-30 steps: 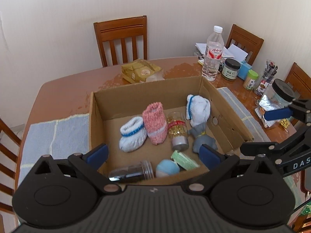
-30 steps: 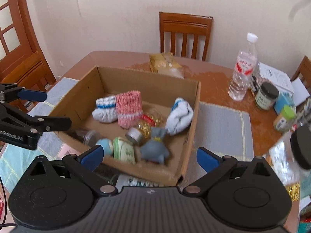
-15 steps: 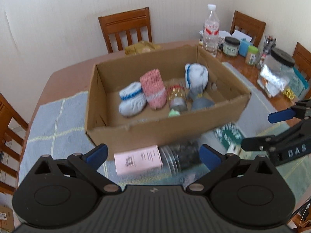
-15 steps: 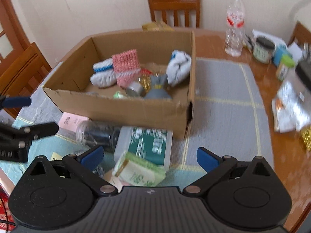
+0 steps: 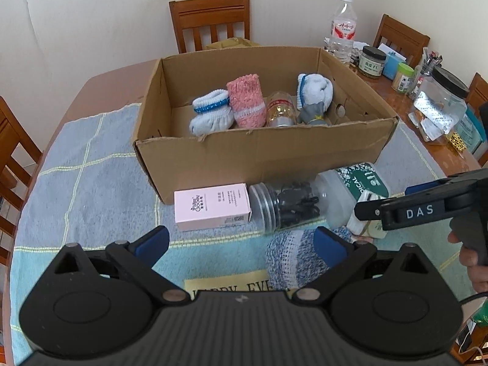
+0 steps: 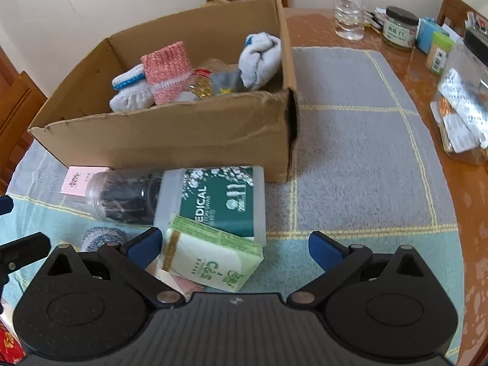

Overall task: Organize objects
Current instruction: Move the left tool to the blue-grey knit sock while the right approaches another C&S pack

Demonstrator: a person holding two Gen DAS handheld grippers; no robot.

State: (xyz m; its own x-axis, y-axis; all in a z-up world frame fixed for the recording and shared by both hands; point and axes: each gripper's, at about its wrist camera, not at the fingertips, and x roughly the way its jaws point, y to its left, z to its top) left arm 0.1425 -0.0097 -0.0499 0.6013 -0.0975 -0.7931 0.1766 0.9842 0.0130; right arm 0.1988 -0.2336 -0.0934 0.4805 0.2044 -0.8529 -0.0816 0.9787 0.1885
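a cardboard box (image 5: 265,152) stands on a blue-grey cloth (image 5: 85,177) that covers the near part of the wooden surface (image 6: 317,24). inside the box, along its far side, lie a white sock with a blue band (image 5: 210,116), a pink knitted sock (image 5: 246,100), a small jar of gold pieces (image 5: 280,113), a grey soft thing (image 5: 314,113) and another white sock (image 5: 315,91).

just in front of the box's near wall, on the cloth, several things lie in a row: a pink carton (image 5: 212,206), a clear jar of dark clips (image 5: 286,206) on its side touching the carton's end, and a frosted box with a green label (image 6: 219,198) against the jar. a pale green packet (image 6: 213,259) lies nearer the surface's front edge, overlapping the frosted box. a rolled blue-and-white sock (image 5: 292,259) sits near the front edge too.

the left gripper (image 5: 241,244) hovers over the front edge with its jaws spread wide and nothing between them; the rolled sock lies under its right finger. the right gripper (image 6: 233,245) also has its jaws spread, with the green packet between them but not pinched. a hand (image 5: 475,262) holds its grip.

at the surface's far right corner stand a water bottle (image 5: 344,29), a dark-lidded jar (image 5: 371,62) and a large clear container (image 5: 442,106). wooden chairs (image 5: 210,21) stand around.
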